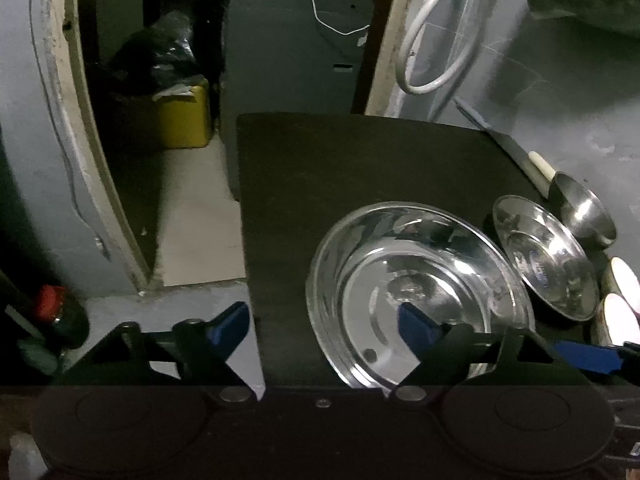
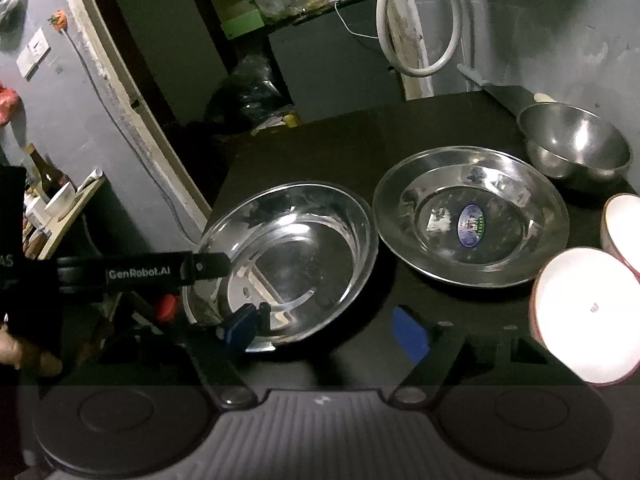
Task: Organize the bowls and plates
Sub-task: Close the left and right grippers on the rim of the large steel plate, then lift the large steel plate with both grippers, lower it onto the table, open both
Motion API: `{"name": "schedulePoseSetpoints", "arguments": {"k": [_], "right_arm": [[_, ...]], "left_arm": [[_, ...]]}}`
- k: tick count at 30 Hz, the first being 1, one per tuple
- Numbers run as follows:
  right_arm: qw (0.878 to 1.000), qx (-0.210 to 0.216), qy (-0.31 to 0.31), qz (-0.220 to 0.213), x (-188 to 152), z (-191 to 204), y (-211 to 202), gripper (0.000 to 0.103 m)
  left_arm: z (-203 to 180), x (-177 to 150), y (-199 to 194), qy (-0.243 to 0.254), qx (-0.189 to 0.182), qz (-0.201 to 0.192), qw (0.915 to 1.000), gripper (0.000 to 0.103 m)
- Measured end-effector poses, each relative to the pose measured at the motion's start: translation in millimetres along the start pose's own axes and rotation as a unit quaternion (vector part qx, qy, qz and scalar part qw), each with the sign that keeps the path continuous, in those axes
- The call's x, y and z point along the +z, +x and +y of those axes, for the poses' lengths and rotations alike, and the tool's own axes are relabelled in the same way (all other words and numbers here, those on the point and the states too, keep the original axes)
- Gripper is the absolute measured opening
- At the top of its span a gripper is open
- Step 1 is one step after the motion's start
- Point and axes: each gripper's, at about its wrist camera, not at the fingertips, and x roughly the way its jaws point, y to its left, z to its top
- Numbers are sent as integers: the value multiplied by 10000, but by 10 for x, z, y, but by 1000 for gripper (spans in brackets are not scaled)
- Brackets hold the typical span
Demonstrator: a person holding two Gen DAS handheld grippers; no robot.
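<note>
A large shiny steel plate [image 1: 420,280] [image 2: 288,256] lies near the left edge of a dark table [image 1: 340,160] [image 2: 400,128]. My left gripper [image 1: 324,328] is open and straddles the plate's left rim, one blue pad inside the plate and the other beyond the table edge. My right gripper [image 2: 326,330] is open at the plate's near rim, its left pad [image 2: 240,328] over the rim and the other over bare table. To the right sit a second steel plate with a blue sticker [image 2: 472,216] [image 1: 544,256], a steel bowl [image 2: 576,144] [image 1: 584,212] and two white bowls [image 2: 588,316] [image 1: 624,312].
A knife with a cream handle [image 1: 540,168] lies at the table's far right. Left of the table the floor drops away to a doorway with a yellow container [image 1: 184,116] and a black bag. A red-capped bottle [image 1: 50,300] stands low left. A white hose [image 2: 420,68] hangs on the wall.
</note>
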Motion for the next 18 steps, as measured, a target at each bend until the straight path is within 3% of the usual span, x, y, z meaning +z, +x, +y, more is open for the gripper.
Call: {"name": "schedulePoseSetpoints", "arguments": {"k": [7, 12, 18], "right_arm": [[9999, -25, 103, 95, 47, -15, 138, 58], [9999, -29, 85, 146, 62, -26, 190, 36], [9999, -21, 13, 165, 62, -42, 203, 28]], "left_arm": [[8, 33, 54, -139, -319, 39, 9994, 51], [27, 36, 82, -232, -360, 94, 9990, 38], [113, 26, 50, -352, -348, 133, 9987, 23]]}}
